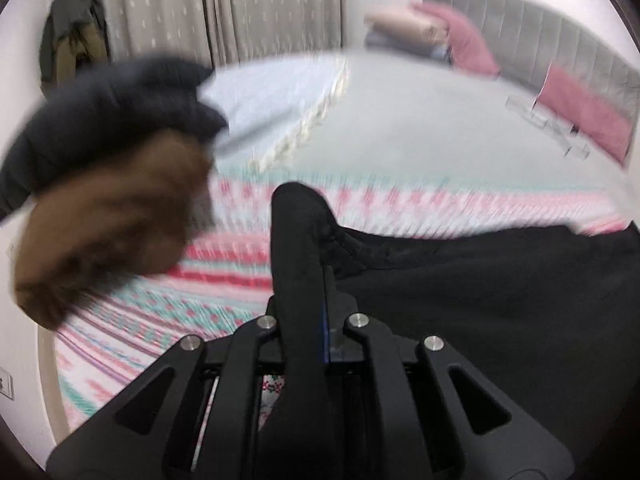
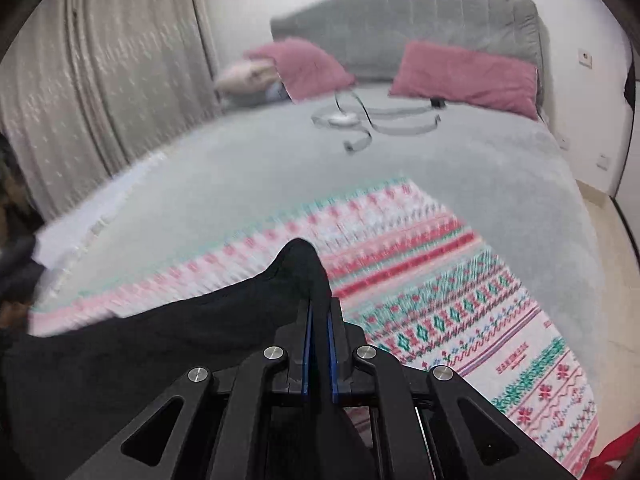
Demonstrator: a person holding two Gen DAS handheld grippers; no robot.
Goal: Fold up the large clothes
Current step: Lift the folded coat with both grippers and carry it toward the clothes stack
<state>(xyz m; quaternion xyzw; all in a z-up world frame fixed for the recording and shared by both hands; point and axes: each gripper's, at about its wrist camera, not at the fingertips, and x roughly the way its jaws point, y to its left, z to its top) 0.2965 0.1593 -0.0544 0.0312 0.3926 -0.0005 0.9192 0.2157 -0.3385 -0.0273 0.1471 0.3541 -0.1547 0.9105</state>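
Observation:
A large black garment (image 1: 480, 288) hangs between my two grippers above the bed. My left gripper (image 1: 316, 240) is shut on one bunched corner of it; the cloth wraps over the fingers and spreads to the right. My right gripper (image 2: 316, 280) is shut on another corner of the same black garment (image 2: 140, 352), which spreads to the left. Both views are motion-blurred.
A pink, teal and white patterned blanket (image 2: 460, 300) lies on the grey bed (image 2: 280, 160). A brown and dark clothes pile (image 1: 108, 184) sits at left. Pink pillows (image 2: 464, 72), a grey headboard (image 2: 400, 16), clear plastic hangers (image 2: 360, 120) and curtains (image 1: 224, 8) are behind.

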